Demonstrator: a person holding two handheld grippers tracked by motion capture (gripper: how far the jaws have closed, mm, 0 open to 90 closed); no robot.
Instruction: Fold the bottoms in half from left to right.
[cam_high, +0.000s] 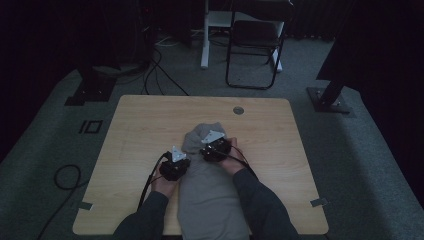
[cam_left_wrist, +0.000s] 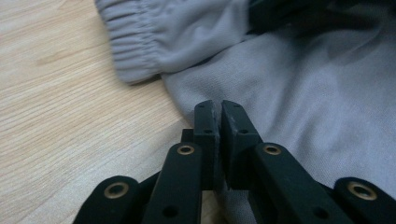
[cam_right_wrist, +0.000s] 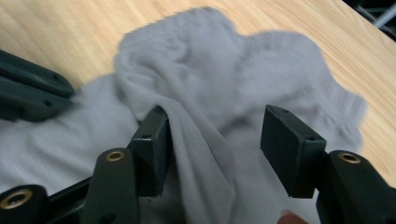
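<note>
A grey garment (cam_high: 210, 200) lies on the wooden table (cam_high: 145, 125), its far end bunched up (cam_high: 197, 136) and its near end hanging over the front edge. My left gripper (cam_high: 176, 161) sits at the garment's left edge; in the left gripper view its jaws (cam_left_wrist: 217, 109) are pressed together over the cloth (cam_left_wrist: 303, 93), just below an elastic hem (cam_left_wrist: 135, 46). Whether they pinch cloth I cannot tell. My right gripper (cam_high: 215, 146) rests on the bunched part. Its jaws (cam_right_wrist: 215, 135) stand apart with a raised fold of the grey cloth (cam_right_wrist: 210, 84) between them.
A round grommet (cam_high: 238, 110) sits near the table's far edge. Beyond the table stand a folding chair (cam_high: 255, 35) and a white desk leg (cam_high: 204, 45). Cables (cam_high: 65, 177) lie on the carpet at left. Stand bases (cam_high: 327, 100) flank the table.
</note>
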